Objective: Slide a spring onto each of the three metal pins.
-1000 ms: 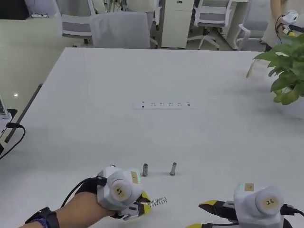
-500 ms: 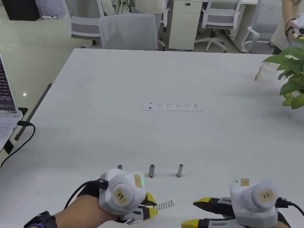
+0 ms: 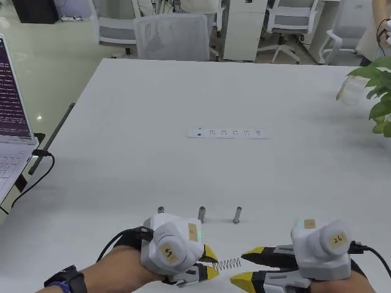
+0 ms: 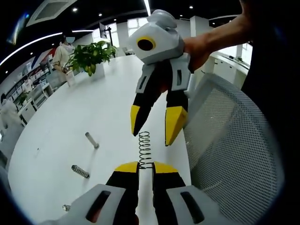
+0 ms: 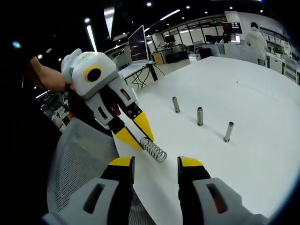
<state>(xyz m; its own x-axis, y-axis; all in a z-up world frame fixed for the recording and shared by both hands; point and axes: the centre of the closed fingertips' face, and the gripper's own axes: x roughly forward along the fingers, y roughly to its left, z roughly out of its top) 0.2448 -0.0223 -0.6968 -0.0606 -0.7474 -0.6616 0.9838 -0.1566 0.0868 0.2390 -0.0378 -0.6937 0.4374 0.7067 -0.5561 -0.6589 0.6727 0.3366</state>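
Left hand-held gripper [image 4: 146, 165] pinches a coiled wire spring [image 4: 145, 147]; right hand-held gripper [image 5: 156, 161] gapes empty.

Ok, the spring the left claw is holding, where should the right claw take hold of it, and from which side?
Probably the free end. The left claw is shut on one end of the spring, and the rest of the coil sticks out bare toward the open right claw. Come in head-on from that free end, jaws closing across the coil's sides.
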